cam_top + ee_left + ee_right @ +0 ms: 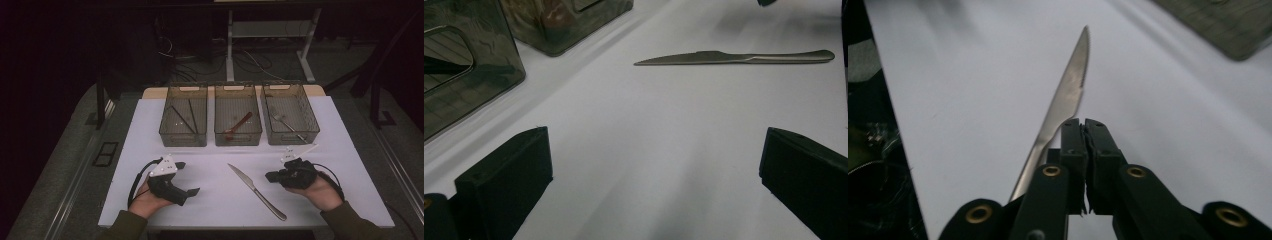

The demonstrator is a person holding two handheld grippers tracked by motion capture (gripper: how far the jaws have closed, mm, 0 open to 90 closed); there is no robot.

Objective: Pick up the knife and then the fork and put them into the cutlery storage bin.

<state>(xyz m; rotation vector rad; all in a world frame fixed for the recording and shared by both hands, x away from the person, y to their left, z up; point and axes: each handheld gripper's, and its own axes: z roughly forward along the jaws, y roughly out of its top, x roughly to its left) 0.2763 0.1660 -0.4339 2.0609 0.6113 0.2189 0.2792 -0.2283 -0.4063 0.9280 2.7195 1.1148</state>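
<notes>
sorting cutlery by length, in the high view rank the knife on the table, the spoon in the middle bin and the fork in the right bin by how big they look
1. knife, clearly longest, though nearest the camera.
2. fork and spoon look about alike; they are too close to rank.

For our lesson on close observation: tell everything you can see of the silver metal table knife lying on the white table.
The silver metal table knife looks like one piece of steel: a pointed blade with fine serrations, narrowing into a slim handle with a rounded end. It lies flat and diagonal on the bare white table, tip toward the three dark bins, handle toward the person. It sits between the two grippers, and nothing grips it.
</notes>
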